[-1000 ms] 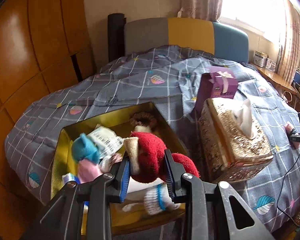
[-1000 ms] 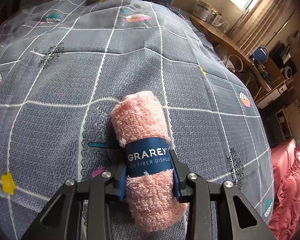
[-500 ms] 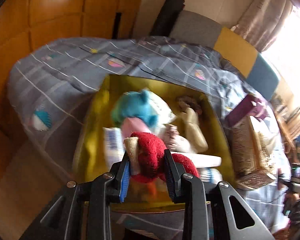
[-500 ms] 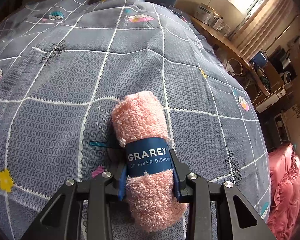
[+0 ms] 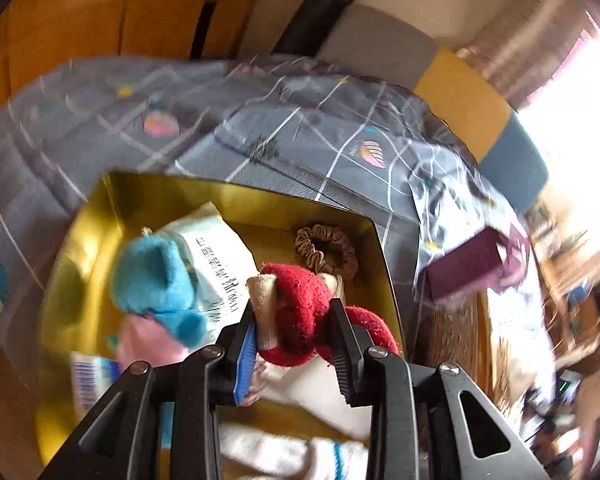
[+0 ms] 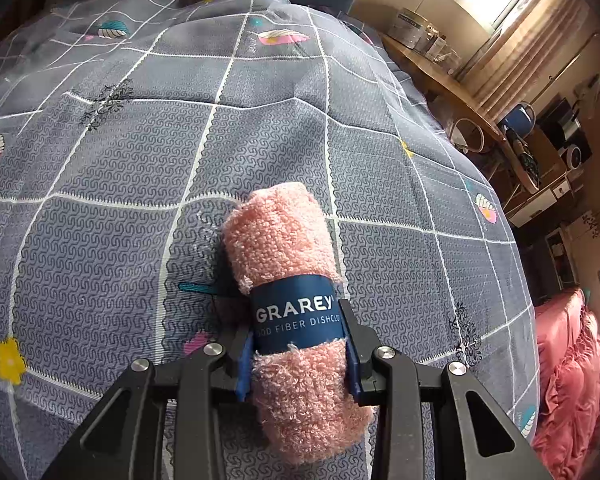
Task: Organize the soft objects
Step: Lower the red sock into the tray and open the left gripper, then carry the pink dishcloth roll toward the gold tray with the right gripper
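My left gripper point(image 5: 294, 334) is shut on a red and cream sock point(image 5: 300, 304) and holds it over the yellow box point(image 5: 148, 196) on the bed. In the box lie a blue plush toy point(image 5: 156, 284), a white packet point(image 5: 216, 252), a brown scrunchie point(image 5: 326, 250), a pink soft item point(image 5: 148, 344) and white socks point(image 5: 292, 456). My right gripper point(image 6: 298, 342) is shut on a rolled pink dishcloth point(image 6: 284, 240) with a dark blue paper band, held just above the grey checked bedspread point(image 6: 120, 168).
A purple box point(image 5: 476, 264) and a woven tissue box point(image 5: 456, 340) stand right of the yellow box. A padded headboard point(image 5: 452, 92) is behind. In the right wrist view a wooden shelf point(image 6: 452, 80) with jars and a pink quilt point(image 6: 572, 372) lie beyond the bed's edge.
The left gripper has swung with the red sock and moved closer over the yellow box; its view is blurred by motion. The right gripper has barely shifted, still holding the pink dishcloth.
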The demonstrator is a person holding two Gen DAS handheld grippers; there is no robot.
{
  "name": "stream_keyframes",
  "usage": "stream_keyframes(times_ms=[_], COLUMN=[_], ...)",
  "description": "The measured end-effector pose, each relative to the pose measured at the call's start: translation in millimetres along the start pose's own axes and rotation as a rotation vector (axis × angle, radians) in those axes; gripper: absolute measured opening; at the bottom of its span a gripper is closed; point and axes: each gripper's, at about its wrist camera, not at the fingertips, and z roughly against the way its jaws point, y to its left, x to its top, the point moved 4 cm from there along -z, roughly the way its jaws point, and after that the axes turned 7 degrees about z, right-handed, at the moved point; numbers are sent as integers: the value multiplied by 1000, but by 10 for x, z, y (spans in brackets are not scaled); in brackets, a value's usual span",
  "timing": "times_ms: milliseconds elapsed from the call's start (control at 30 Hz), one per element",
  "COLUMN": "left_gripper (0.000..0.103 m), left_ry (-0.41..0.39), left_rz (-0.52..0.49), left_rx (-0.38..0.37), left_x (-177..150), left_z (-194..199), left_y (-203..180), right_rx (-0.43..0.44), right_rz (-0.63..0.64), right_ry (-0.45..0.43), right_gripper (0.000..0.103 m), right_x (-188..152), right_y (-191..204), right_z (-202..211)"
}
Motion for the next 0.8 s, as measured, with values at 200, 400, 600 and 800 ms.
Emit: stream_keyframes(times_ms=[200, 400, 600, 800], left_gripper=[42, 45, 55, 72], left_ry=[104, 113, 19, -81], left_rz=[-33, -90, -194, -250], left_rx=[97, 141, 230, 266], left_x=[34, -135, -192, -193], left_z=[-464, -571, -351, -45], left_y=[57, 59, -25, -108], right_rx=[-5, -7, -9, -7], right_rz=[6, 3, -1, -8], right_ry=[0, 2, 3, 2], right_gripper=[36, 36, 36, 36], right_x=[4, 9, 6, 3], right_y=[5, 12, 7, -10], right_z=[4, 9, 4, -11])
